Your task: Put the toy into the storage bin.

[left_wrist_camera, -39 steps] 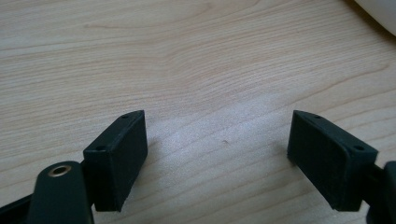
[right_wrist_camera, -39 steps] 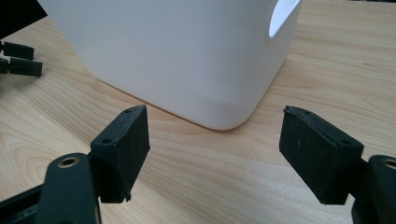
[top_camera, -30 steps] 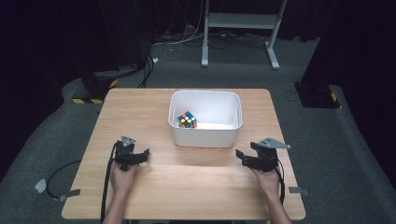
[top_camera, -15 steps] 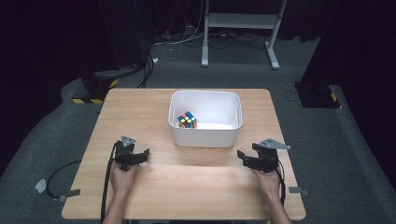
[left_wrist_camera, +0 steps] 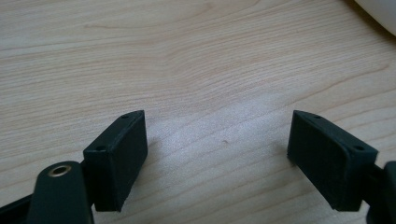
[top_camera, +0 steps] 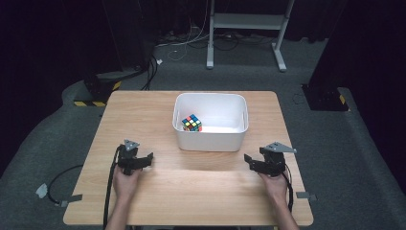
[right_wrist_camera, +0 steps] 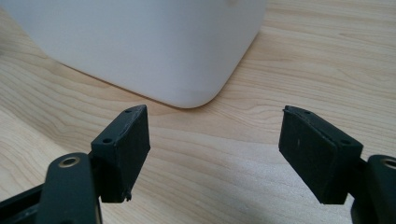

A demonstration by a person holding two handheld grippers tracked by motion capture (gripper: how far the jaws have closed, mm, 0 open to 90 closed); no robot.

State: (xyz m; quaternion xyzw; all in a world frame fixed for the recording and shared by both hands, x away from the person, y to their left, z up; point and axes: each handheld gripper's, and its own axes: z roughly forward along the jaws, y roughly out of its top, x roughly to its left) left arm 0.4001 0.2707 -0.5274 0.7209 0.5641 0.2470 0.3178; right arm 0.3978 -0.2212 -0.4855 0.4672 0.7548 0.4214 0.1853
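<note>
- High view: scrambled multicolour cube [top_camera: 192,123] sits inside white bin [top_camera: 210,140] at its left side, mid-worktop [top_camera: 143,115]. Left hand-held gripper [top_camera: 146,158] and right hand-held gripper [top_camera: 250,160] rest low on the worktop, flanking the bin, tips angled inward.
- Left gripper view: jaws wide apart, released, bare wood between; bin corner [left_wrist_camera: 380,11] top right.
- Right gripper view: jaws spread, nothing gripped; bin's rounded corner [right_wrist_camera: 154,46] just ahead.

The cube [top_camera: 192,123] lies in the bin [top_camera: 210,139] mid-table; left tongs [top_camera: 142,160] and right tongs [top_camera: 252,163] flank its near side.
</note>
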